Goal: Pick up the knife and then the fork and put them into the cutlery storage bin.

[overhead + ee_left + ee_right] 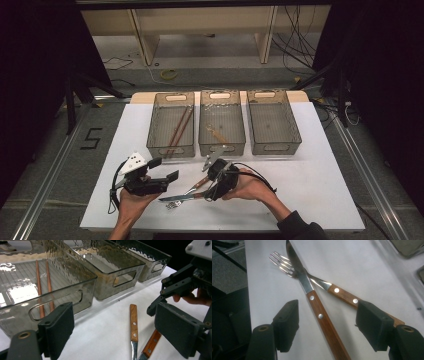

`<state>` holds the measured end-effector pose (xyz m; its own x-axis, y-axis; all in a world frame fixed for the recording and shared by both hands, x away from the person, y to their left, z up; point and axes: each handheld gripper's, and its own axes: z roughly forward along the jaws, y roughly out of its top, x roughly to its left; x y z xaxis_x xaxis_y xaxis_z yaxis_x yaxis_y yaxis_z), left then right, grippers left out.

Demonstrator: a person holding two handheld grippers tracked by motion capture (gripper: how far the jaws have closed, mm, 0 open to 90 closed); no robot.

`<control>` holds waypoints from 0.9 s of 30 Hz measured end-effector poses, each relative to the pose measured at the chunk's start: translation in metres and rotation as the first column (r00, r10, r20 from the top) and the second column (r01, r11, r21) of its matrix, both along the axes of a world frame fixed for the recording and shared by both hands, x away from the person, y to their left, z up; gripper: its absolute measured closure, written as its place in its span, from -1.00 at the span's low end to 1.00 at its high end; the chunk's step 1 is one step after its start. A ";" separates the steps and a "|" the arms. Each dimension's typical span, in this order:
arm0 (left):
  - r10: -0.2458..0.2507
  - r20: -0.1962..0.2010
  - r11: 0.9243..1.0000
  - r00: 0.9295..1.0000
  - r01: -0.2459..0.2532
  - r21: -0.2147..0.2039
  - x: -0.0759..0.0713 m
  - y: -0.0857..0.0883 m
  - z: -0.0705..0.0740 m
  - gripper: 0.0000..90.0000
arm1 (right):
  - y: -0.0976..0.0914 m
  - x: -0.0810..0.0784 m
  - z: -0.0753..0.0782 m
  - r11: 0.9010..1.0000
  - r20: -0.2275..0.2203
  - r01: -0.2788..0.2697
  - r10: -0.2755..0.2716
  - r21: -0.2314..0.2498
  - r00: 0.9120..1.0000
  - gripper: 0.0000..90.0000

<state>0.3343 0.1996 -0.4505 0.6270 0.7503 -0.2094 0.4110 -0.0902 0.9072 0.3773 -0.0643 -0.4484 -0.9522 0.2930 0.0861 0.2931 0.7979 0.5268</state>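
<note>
A knife [322, 320] and a fork [342, 296], both with wooden handles, lie crossed on the white table [310, 175], the knife on top. My right gripper [329, 322] is open just above them, its jaws either side of the knife handle and the right one covering the fork handle's end. In the high view it [207, 189] sits over the cutlery [182, 196] near the front. My left gripper [165, 169] is open and holds nothing, left of the cutlery. Between its jaws [117, 327] I see both wooden handles [133, 322] and the right gripper [180, 285].
Three clear grey bins stand in a row at the back. The left bin [171, 149] holds two brown chopsticks [178, 127]. In the middle bin [222, 146] lies a wooden-handled piece [216, 134]. The right bin [274, 145] has nothing in it.
</note>
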 end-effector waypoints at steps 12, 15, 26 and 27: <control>0.004 0.004 1.000 1.000 -0.004 -0.002 -0.001 0.002 0.000 -0.65 | 0.007 -0.001 -0.010 0.999 -0.001 -0.029 0.029 -0.032 1.000 -0.19; 0.006 0.006 1.000 1.000 -0.006 0.001 -0.001 0.002 0.000 -0.65 | 0.008 -0.001 -0.012 0.998 0.003 -0.036 0.036 -0.044 0.999 -0.16; -0.008 0.007 1.000 1.000 0.008 0.011 -0.002 0.000 -0.001 -0.65 | 0.014 -0.001 -0.015 0.996 0.007 -0.056 0.056 -0.073 0.998 0.01; -0.006 0.007 1.000 1.000 0.006 0.011 -0.003 0.000 -0.001 -0.65 | 0.014 0.000 -0.015 0.995 0.009 -0.063 0.064 -0.079 0.998 0.03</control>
<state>0.3317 0.1996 -0.4512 0.6329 0.7488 -0.1967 0.4039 -0.1026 0.9090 0.3770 -0.0501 -0.4637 -0.9699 0.2376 0.0540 0.2350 0.8539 0.4644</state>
